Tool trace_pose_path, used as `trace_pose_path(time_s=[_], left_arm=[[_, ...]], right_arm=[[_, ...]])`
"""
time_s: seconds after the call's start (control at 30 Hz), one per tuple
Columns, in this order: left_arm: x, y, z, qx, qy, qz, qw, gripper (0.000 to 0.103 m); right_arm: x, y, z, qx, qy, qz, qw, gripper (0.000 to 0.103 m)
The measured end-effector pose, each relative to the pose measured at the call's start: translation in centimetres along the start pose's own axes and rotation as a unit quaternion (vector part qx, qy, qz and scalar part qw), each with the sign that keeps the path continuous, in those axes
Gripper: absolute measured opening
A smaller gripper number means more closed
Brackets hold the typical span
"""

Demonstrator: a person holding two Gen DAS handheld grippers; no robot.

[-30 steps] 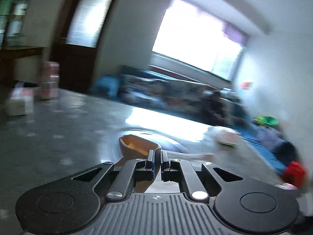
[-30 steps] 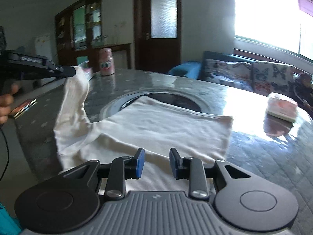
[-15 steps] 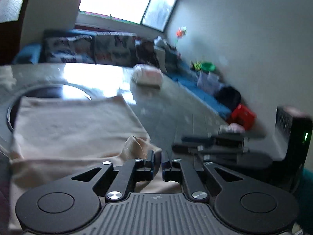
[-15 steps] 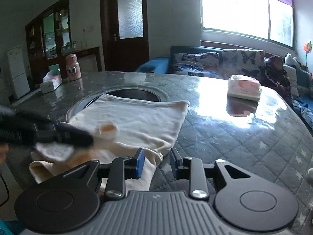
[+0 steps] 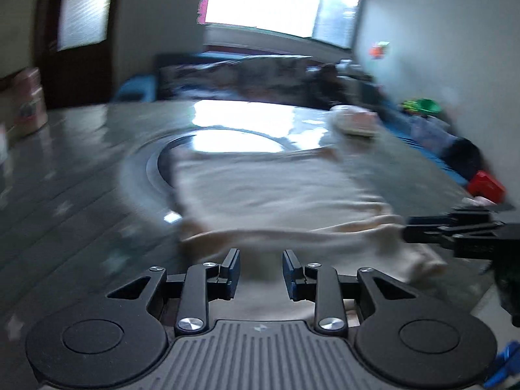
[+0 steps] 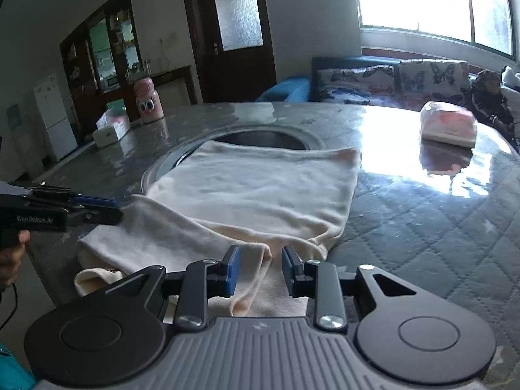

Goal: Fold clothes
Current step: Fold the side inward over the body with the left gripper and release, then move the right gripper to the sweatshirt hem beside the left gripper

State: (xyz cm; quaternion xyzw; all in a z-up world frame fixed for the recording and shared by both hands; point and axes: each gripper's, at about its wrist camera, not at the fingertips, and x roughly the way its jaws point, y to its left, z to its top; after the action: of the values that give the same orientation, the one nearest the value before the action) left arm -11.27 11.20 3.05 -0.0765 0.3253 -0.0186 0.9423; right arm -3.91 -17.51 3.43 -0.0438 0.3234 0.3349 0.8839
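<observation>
The raised sleeve now lies folded across the cream cotton garment (image 6: 253,195) on the grey table (image 6: 422,227), lower centre. Left gripper (image 5: 261,273) has just been opening, fingers apart, nothing pinched; right gripper (image 6: 261,271) gapes empty. Left side lettering unreadable.

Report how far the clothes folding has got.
Done: a sleeve of the cream garment lies folded across its near part on the table. In hand: nothing; the left gripper has just been opening, fabric below it, and the right gripper stands open. Left: the remaining folds.
</observation>
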Motion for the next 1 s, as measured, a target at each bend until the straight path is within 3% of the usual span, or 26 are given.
trace_pose_path(time_s=[0.13, 0.23, 0.3, 0.33, 0.37, 0.53, 0.6, 0.7, 0.8, 0.87, 1.0], left_arm=[[0.2, 1.8, -0.6, -0.023, 0.011, 0.015, 0.9996, 0.039], [0.2, 2.4, -1.1, -0.028, 0.018, 0.014, 0.9993, 0.038], [0.3, 2.6, -1.3, -0.032, 0.02, 0.006, 0.9993, 0.031], [0.3, 2.7, -1.4, -0.033, 0.019, 0.0, 0.9993, 0.018], [0.1, 2.7, -1.5, -0.036, 0.017, -0.005, 0.9992, 0.012], [-0.6, 3.2, -1.7, -0.051, 0.003, -0.004, 0.9987, 0.008], [-0.7, 3.6, -2.0, -0.059, 0.008, 0.003, 0.9982, 0.008], [-0.8, 4.3, -2.0, -0.072, 0.014, 0.006, 0.9973, 0.021], [-1.4, 4.1, -1.0, -0.058, -0.002, 0.008, 0.9983, 0.019], [-1.6, 3.6, -0.1, -0.047, -0.014, -0.003, 0.9988, 0.019], [-0.1, 1.8, 1.3, -0.026, -0.018, -0.049, 0.9983, 0.019]], right_arm=[[1.2, 0.2, -0.2, -0.002, 0.013, 0.0, 1.0, 0.028], [1.7, 0.4, -0.3, -0.005, 0.02, -0.001, 1.0, 0.028], [1.8, 0.6, -0.2, -0.009, 0.021, -0.003, 1.0, 0.021], [1.8, 0.6, -0.1, -0.01, 0.021, -0.004, 1.0, 0.013], [1.8, 0.7, -0.1, -0.012, 0.021, -0.005, 1.0, 0.011], [1.4, 1.4, 0.8, -0.021, 0.001, -0.003, 1.0, 0.007], [1.4, 1.5, 1.2, -0.022, -0.004, -0.004, 1.0, 0.007], [2.3, 1.0, 0.9, -0.015, 0.014, -0.01, 1.0, 0.01], [2.3, 0.7, 0.5, -0.013, 0.017, -0.011, 1.0, 0.016], [1.9, 0.8, 0.5, -0.016, 0.009, -0.013, 1.0, 0.022], [0.8, 1.5, 0.8, -0.031, -0.018, -0.021, 0.999, 0.022]])
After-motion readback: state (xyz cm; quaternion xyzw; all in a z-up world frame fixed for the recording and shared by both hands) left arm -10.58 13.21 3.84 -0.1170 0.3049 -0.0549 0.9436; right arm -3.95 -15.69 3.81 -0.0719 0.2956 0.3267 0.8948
